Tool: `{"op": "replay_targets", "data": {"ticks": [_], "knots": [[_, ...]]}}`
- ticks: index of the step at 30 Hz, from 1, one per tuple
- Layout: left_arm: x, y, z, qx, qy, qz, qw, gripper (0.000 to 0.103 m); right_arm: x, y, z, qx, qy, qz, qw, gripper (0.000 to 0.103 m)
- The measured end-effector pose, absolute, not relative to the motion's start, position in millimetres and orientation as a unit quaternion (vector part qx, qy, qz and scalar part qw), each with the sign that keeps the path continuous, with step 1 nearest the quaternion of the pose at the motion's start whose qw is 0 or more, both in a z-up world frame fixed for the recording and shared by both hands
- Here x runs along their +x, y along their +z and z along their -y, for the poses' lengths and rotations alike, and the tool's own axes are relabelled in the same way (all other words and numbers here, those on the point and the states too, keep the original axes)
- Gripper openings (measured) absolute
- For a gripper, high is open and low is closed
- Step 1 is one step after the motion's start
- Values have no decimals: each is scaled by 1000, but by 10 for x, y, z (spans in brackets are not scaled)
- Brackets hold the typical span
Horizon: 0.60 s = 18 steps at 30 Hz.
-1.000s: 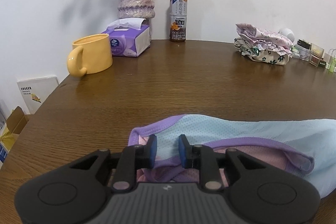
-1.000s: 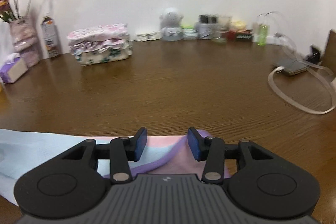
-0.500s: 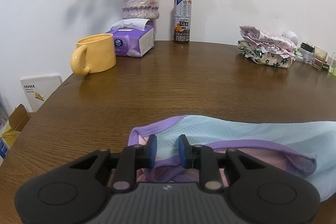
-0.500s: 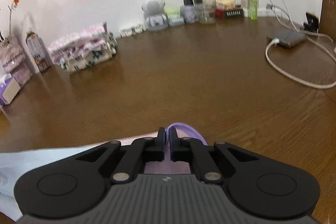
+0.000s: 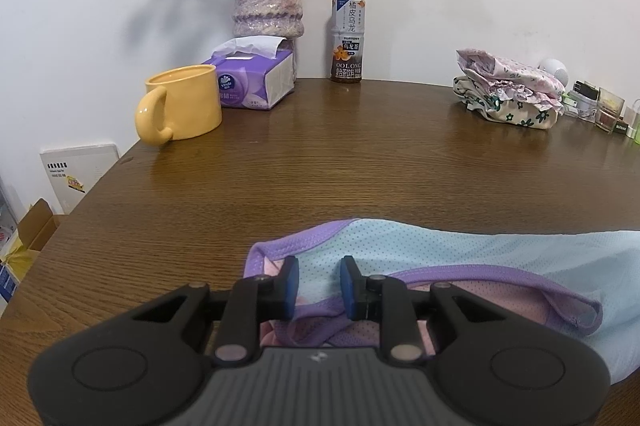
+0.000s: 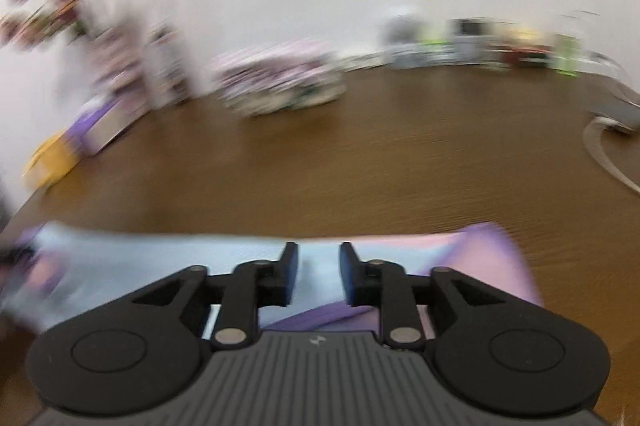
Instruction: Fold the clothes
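Note:
A light blue mesh garment (image 5: pixel 480 258) with purple trim and pink lining lies along the near edge of the brown table (image 5: pixel 360 166). My left gripper (image 5: pixel 320 282) stands over its left end, jaws a little apart, with flat blue cloth showing in the gap and nothing pinched. The right wrist view is blurred by motion. There my right gripper (image 6: pixel 319 274) is over the same garment (image 6: pixel 160 258), left of its pink and purple end. Its jaws are opening, cloth lies below them, and the pads do not press on it.
At the back left stand a yellow mug (image 5: pixel 180 104), a purple tissue box (image 5: pixel 252 82), a vase of flowers (image 5: pixel 268 0) and a tea bottle (image 5: pixel 347 34). A pile of folded floral clothes (image 5: pixel 508 86) and small jars (image 5: pixel 600 102) sit at the back right. A white cable (image 6: pixel 600 154) lies far right.
My right gripper shut on the garment's purple right corner half a second ago, then swung left over the cloth and its jaws came apart. The left gripper has not moved.

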State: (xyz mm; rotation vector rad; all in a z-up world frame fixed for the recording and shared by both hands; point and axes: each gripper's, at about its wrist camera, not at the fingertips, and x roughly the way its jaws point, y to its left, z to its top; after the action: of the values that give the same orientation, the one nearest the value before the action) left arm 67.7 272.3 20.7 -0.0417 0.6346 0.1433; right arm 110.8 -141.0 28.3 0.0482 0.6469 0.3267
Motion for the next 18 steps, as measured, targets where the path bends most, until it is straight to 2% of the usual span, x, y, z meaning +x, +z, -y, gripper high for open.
{"op": "replay_targets", "data": {"ticks": [3,9,15,18], "knots": [[677,207,-2735,-24,70,-311,947,21,1131,185,1253,-22,144,-325,934,30],[674,205,-2775,-38,72,-310,947,21,1186,112,1439,-24,91,-333,938,31],[667,222,-2890,-74,73,-305,947,21,1172,73,1492,-31,88,-330,939,38],[572,353,-2954,-103,47,-285,952,26,1187,78,1489,-27,91,-333,938,38]]}}
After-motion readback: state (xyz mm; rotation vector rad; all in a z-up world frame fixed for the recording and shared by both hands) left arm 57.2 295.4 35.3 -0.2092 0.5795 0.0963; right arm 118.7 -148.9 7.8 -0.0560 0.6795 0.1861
